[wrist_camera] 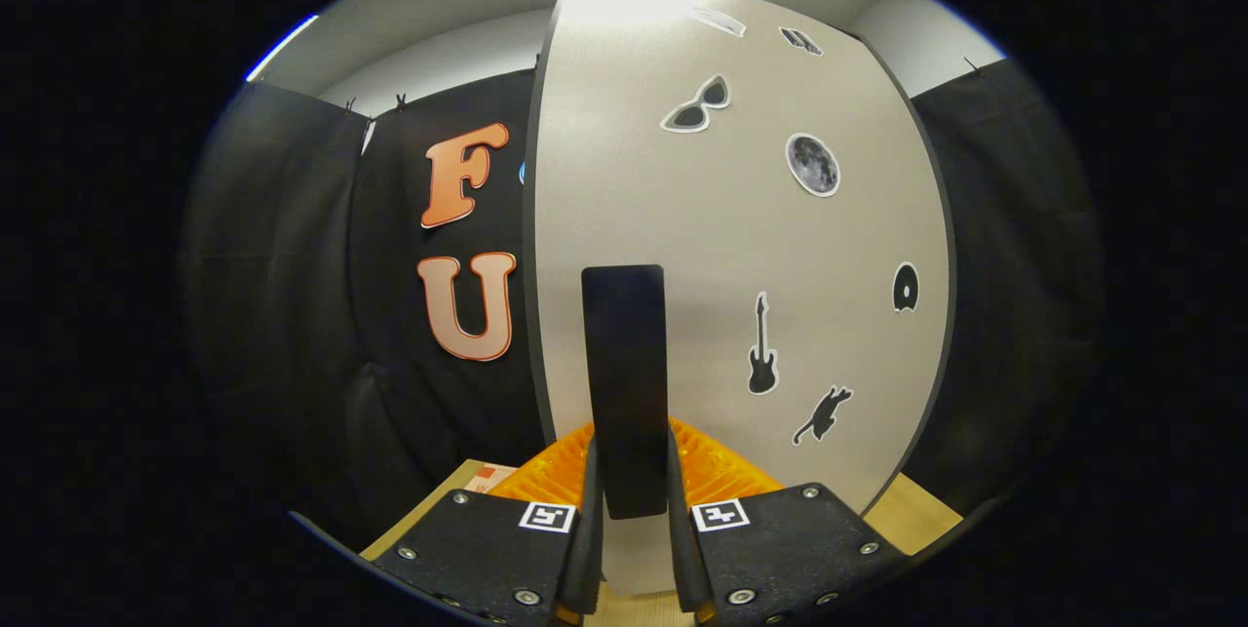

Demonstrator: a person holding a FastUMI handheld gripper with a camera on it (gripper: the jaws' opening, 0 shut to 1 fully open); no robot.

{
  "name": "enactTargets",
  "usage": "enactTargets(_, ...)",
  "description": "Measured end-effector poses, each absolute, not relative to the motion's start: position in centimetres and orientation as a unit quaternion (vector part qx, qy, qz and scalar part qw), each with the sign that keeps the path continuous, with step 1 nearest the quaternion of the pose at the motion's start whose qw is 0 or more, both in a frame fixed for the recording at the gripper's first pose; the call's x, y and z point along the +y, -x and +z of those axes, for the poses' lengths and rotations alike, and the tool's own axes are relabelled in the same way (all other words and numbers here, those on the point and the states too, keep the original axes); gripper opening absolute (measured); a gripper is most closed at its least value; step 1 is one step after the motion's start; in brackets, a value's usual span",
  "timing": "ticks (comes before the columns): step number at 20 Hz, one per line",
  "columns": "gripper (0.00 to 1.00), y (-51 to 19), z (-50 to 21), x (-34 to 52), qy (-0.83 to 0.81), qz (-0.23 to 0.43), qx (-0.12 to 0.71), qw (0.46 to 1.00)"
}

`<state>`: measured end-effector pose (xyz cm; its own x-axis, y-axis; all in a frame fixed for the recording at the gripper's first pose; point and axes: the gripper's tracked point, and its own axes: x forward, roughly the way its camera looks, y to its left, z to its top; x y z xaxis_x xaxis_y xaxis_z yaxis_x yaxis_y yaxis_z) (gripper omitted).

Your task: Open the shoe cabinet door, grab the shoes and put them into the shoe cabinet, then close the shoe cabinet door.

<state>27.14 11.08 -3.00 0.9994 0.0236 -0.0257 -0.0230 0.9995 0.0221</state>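
Note:
The shoe cabinet door (741,247) is a tall pale grey panel with a dark edge and several stickers: sunglasses, a moon, a guitar, a cat. A black upright handle (624,364) is mounted near its left edge. My gripper (632,476) reaches straight at the door, one finger on each side of the handle's lower half. Both fingers (588,490) press against the handle's sides, so the gripper is shut on it. Whether the door stands ajar or closed I cannot tell.
Black cloth walls hang to the left and right of the cabinet. A light wooden surface (916,515) runs under the cabinet and the gripper. A small pale item with an orange mark (487,479) lies on it, left of the fingers.

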Motion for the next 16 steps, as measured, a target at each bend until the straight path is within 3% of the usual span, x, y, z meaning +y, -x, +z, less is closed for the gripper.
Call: enactTargets(16, 0.29, -21.3, -3.2, 7.6, -0.026, -0.004, 0.022, 0.999)
